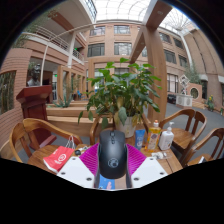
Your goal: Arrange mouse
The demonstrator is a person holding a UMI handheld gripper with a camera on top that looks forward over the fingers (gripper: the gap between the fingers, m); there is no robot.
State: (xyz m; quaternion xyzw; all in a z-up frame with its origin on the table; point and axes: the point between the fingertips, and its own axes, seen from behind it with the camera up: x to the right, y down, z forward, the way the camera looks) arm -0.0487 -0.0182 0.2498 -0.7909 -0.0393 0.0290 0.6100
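Black mouse (113,153) gripped between the tool's (113,163) pink pads; no legible writing.

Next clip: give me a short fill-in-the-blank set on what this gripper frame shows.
1. The mouse between the jaws is coloured ____.
2. Beyond the mouse stands a leafy potted ____.
3. The red pouch lies on the table beside the ____ chairs.

Missing words: black; plant; wooden

The mouse (113,153) covers most of the pink pads (89,158), so contact at its sides can't be judged. Bottles (154,137) behind it carry labels too small to read. The red case (57,158) is partly hidden by a finger.
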